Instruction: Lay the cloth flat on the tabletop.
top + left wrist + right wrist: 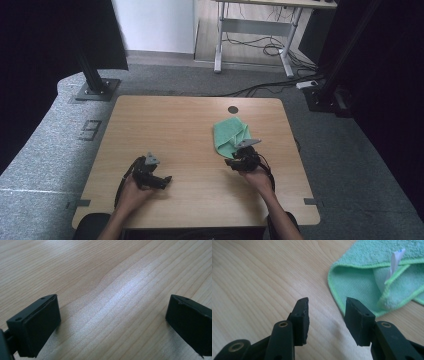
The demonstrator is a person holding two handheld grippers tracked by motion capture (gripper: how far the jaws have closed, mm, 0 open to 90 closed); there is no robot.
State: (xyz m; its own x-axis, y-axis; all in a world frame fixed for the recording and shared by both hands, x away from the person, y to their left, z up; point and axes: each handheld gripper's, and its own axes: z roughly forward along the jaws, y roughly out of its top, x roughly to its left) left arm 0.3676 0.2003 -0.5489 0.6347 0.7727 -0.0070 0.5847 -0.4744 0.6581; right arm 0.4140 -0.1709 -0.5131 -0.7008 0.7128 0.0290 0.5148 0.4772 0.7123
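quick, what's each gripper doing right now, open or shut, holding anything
Left gripper: open wide, holding nothing, over the bare table.
Right gripper: open, holding nothing, jaws just short of the green cloth.

Black hand-held gripper [165, 181] left, black hand-held gripper [231, 162] right, each topped with grey three-cornered plate, trailing black cable; brass rivets in jaw arms; forearms unsleeved.

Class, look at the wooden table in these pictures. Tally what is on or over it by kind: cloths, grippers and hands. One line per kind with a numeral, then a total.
Green cloth: 1
Black grippers: 2, the left gripper and the right gripper, both with jaws apart
Hands: 2, the left hand and the right hand
Total: 5
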